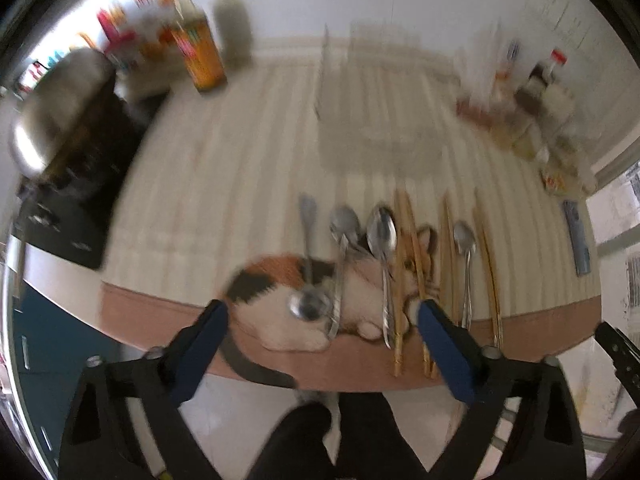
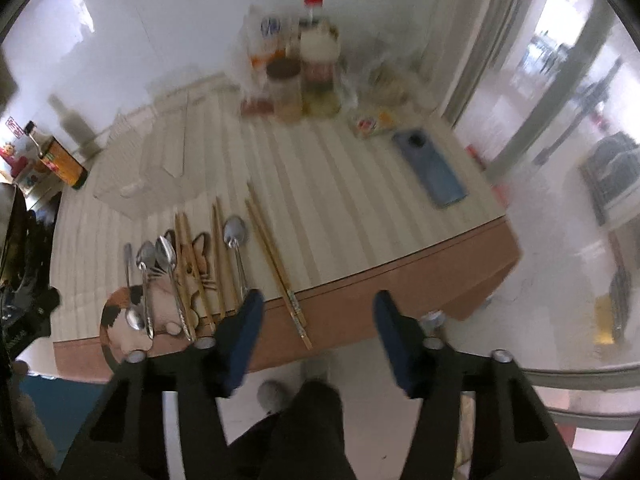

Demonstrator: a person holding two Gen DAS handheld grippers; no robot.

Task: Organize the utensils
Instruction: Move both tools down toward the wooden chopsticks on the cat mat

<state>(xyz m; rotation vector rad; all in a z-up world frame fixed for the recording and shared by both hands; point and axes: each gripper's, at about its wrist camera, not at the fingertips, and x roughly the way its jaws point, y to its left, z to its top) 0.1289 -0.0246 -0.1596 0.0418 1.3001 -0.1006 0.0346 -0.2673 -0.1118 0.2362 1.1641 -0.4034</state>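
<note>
Left wrist: left gripper (image 1: 322, 314) jaws wide above spoons (image 1: 382, 232); right gripper (image 2: 318, 312) jaws wide, empty.

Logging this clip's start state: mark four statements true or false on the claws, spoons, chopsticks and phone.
1. Both claws are open and hold nothing. True: left claw, right claw.
2. The spoons are stacked in a cup. False: they lie flat across the cat-shaped mat.
3. The blue phone lies on the table, right of the utensils. True.
4. The chopsticks stand upright in a holder. False: they lie flat near the table edge.
</note>
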